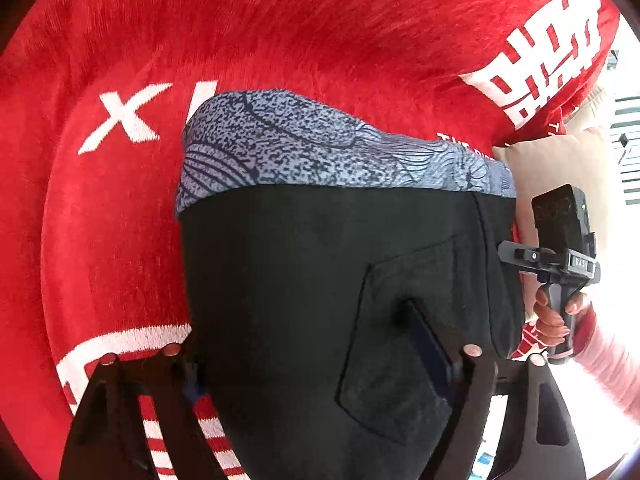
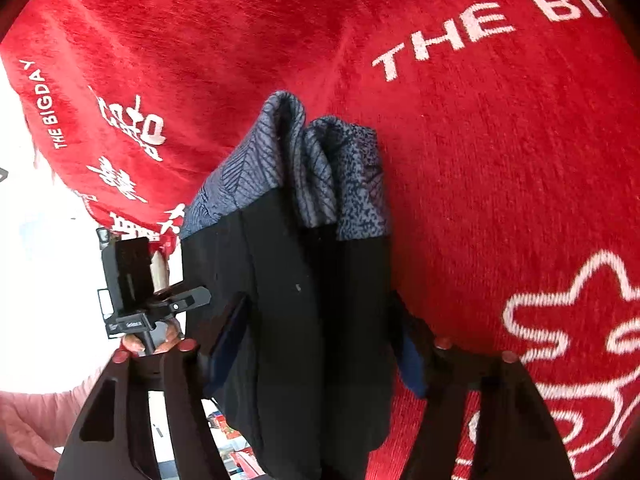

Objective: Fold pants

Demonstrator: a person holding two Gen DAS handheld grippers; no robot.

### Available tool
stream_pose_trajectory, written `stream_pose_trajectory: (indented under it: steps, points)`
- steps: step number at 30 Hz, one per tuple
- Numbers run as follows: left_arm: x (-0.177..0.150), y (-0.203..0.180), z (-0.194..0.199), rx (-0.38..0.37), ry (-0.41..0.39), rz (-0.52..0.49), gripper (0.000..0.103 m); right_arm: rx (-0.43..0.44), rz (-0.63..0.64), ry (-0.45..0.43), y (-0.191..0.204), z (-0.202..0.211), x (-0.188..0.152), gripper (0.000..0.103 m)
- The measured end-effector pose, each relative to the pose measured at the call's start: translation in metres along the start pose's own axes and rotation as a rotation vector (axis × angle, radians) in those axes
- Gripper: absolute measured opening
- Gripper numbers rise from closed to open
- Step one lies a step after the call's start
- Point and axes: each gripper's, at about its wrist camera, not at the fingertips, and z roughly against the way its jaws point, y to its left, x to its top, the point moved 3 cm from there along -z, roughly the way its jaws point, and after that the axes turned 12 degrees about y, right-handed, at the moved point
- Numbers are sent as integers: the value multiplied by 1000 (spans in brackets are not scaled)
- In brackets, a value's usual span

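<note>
Both grippers clamped on black pants over red blanket.
Left gripper (image 1: pixel 320 364) fingers pinch the pants (image 1: pixel 304 288) at the back pocket (image 1: pixel 404 344); right gripper (image 2: pixel 320 344) fingers squeeze the bunched fabric from both sides. Blue-grey patterned waistband (image 1: pixel 320 152) lies on the red blanket (image 1: pixel 280 32) with white lettering. Beige pillow (image 1: pixel 560 160) at the edge.

Black pants (image 1: pixel 304 304) with patterned blue-grey waistband (image 1: pixel 320 152), bunched, over red blanket.
</note>
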Motion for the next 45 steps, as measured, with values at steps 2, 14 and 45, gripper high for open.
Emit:
stream_pose_trajectory:
  steps: [2,14,45]
  points:
    - [-3,-1,4,11,-15,-1,74,-5,-9,-13,6,0,-1,55]
    - [-32,-23,34,6,-42,-17,60,63,-44,-48,29,22,-34,44]
    - [-126,-16,19,275,-75,92,96,-172,-84,-62,23,9,-127,62]
